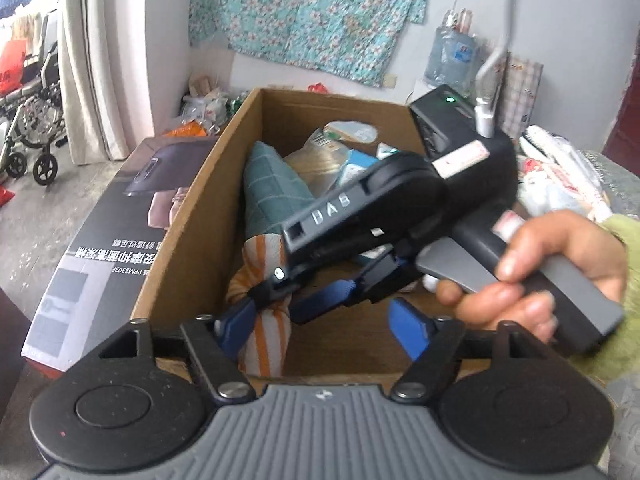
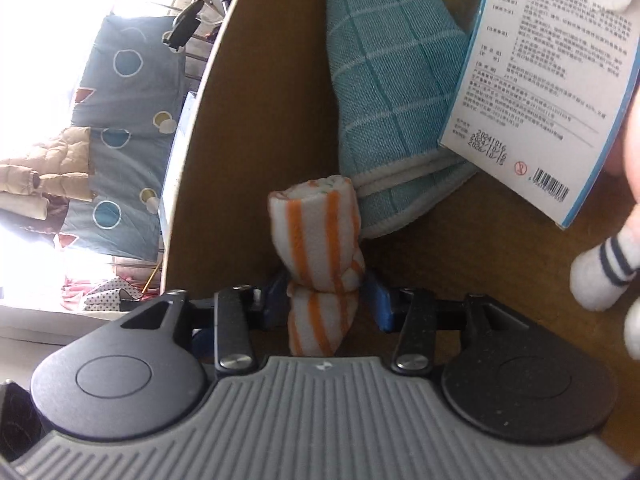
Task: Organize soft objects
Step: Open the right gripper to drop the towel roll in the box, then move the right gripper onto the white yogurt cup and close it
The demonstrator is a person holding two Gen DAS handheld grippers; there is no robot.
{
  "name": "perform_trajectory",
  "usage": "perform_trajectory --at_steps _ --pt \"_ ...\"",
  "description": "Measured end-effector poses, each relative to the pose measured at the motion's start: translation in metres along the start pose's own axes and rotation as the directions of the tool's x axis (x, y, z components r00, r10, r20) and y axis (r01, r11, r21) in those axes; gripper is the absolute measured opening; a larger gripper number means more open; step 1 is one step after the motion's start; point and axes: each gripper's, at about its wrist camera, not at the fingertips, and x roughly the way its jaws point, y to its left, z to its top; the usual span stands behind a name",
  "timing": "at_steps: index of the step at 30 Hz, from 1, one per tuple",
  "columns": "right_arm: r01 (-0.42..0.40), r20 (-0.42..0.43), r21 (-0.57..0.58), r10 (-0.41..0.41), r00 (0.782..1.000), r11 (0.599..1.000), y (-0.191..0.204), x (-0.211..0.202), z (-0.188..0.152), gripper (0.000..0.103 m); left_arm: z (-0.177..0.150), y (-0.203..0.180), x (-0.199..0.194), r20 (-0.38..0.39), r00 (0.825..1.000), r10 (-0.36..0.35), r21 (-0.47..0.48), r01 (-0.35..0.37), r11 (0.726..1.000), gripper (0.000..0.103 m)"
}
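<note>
Closest to the right wrist camera, the right gripper [image 2: 328, 290] has its blue pads on either side of a rolled white towel with orange stripes [image 2: 316, 232], at a waist pinched into the roll. The pads lie against the fabric. Whether they are biting or only touching cannot be told.

The left gripper [image 1: 322, 330] hovers over the near end of the brown cardboard box [image 1: 192, 208], its tongs spread wide with nothing between them.

The striped roll is already inside the box, close to the left wall. Its far end is just beside the hem of a folded teal checked cloth [image 2: 384, 92].

The step in hand looks like placing the roll. Doing it well means letting it settle on the cardboard floor, parallel to the wall and snug beside the teal cloth. The pads should then part fully before anything else moves. Pulling straight back along the fingers would probably keep a pad from catching the soft pile and unrolling it.

The empty left tongs are best kept high and clear, since the person's hand [image 1: 540, 280] and the right tool already crowd the opening.

Farther in lie a white printed carton with a blue edge [image 2: 540, 80] and a white plush limb with navy stripes [image 2: 604, 268]. The roll should not be nudged under either.
</note>
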Motion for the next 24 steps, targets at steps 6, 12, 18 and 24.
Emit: perform_trajectory --at_steps 6,12,18,24 --pt "-0.050 0.103 -0.056 0.056 0.993 0.997 0.008 -0.044 -0.016 0.067 -0.009 -0.027 -0.026 0.111 0.994 -0.017 0.064 0.010 0.998 0.090" --pt "-0.145 0.260 -0.129 0.175 0.950 0.981 0.003 -0.130 -0.055 0.070 -0.013 -0.066 -0.043 0.196 0.977 -0.086 0.094 0.069 0.993 0.094" --pt "-0.097 0.494 -0.193 0.182 0.850 0.976 -0.038 -0.260 -0.125 0.074 -0.022 -0.122 -0.046 0.256 0.929 -0.268 0.146 0.237 0.961 0.095" --pt "0.163 0.764 -0.077 -0.047 0.643 0.984 -0.099 -0.353 -0.228 0.078 -0.043 -0.195 -0.019 0.223 0.872 -0.435 0.225 0.388 0.894 0.095"
